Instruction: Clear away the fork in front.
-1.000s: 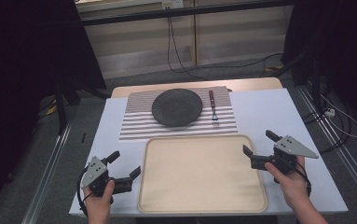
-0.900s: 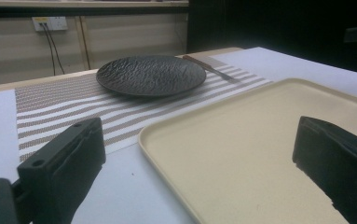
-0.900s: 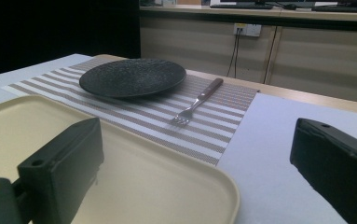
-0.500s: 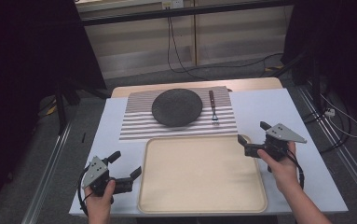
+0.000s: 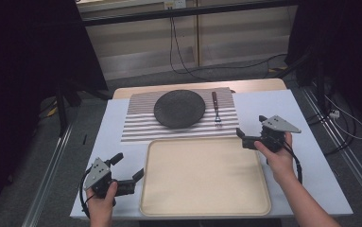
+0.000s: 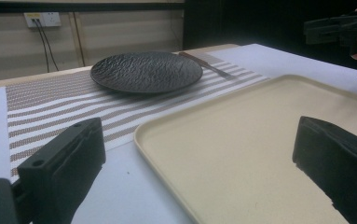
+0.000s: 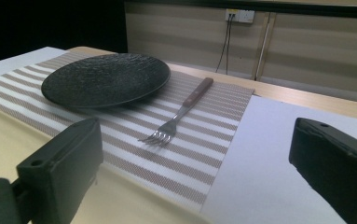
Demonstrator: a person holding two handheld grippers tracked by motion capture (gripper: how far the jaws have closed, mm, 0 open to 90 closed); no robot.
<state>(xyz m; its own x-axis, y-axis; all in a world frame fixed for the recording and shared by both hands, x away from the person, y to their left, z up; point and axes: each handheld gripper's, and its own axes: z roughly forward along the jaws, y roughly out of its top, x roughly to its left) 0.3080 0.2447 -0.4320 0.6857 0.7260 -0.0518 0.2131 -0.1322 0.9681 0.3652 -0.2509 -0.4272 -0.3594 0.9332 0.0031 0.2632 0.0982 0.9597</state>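
A black textured plate (image 5: 179,109) (image 7: 105,79) sits on a striped placemat (image 5: 138,125) at the back of the table. To its right on the mat lies a fork (image 5: 216,110) (image 7: 181,112) with a wooden handle, tines toward me. An empty beige tray (image 5: 202,175) (image 6: 241,140) lies in front of the mat. My right gripper (image 5: 250,126) (image 7: 195,158) is open, hovering by the tray's far right corner and facing the fork. At the tray's near left corner my left gripper (image 5: 129,165) (image 6: 199,154) stands open with nothing between its jaws.
A white sheet (image 5: 282,109) covers the table under the mat and tray. Metal rails (image 5: 51,170) run along both sides of the table, and cables (image 5: 183,56) trail on the floor behind it. In the left gripper view, the plate (image 6: 146,71) lies ahead.
My right gripper has moved forward and left, from beside the tray's right edge to its far right corner near the fork. The left gripper has stayed put.
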